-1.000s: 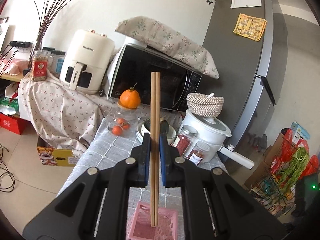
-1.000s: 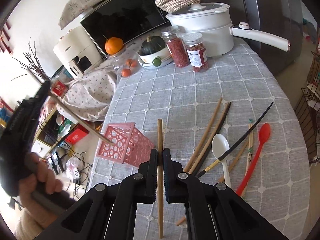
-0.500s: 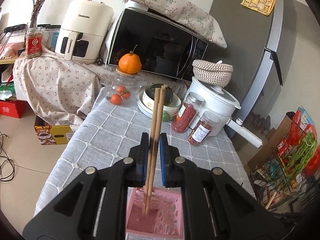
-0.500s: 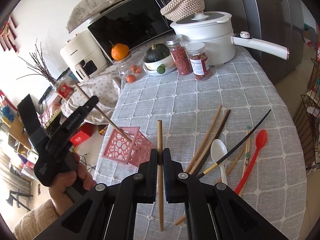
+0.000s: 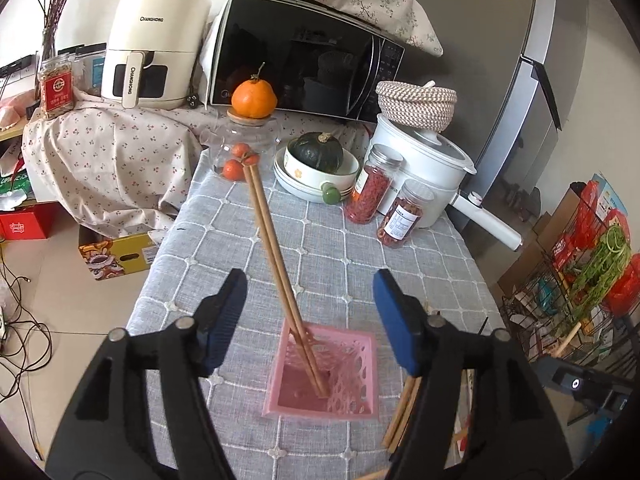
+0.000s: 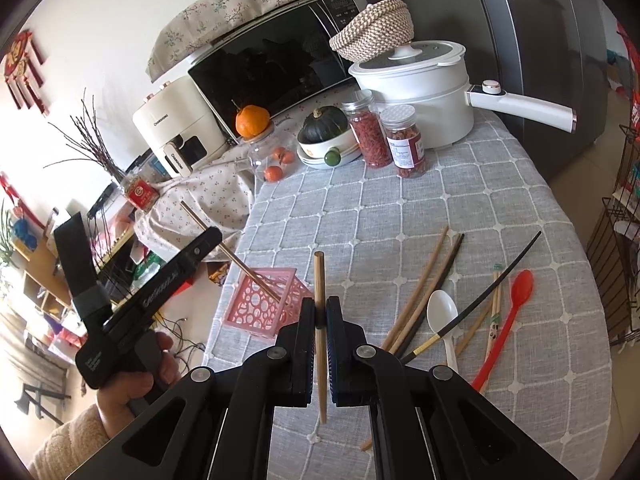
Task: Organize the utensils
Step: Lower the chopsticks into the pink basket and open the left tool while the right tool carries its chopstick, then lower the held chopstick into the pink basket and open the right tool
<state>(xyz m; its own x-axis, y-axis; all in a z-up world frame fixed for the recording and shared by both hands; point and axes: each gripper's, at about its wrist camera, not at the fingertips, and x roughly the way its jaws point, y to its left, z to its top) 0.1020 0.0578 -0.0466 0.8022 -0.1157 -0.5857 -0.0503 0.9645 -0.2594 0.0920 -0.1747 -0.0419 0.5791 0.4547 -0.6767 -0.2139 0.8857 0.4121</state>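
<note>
Fingers, left gripper [image 5: 308,316]: just opened wide, empty; chopstick pair [image 5: 280,272] leans loose in pink basket [image 5: 320,408] on bench [image 5: 360,240]. Right gripper [image 6: 320,316]: clamped on one chopstick [image 6: 320,280]; I'd lower it tip-first into that basket.

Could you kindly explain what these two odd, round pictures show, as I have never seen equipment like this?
There is no robot: a person carries a hand-held gripper in each hand, each with a fisheye camera looking along its two black fingers.

The left camera shows the left hand-held gripper, whose jaws have just been opening. The pair of wooden chopsticks between them now stands free, leaning in the pink perforated plastic basket.

The right camera shows the right hand-held gripper shut on a single wooden chopstick. The person's hand carrying the left one appears at the left.

On the grey checked tablecloth lie more chopsticks, a white spoon and a red spoon.
</note>
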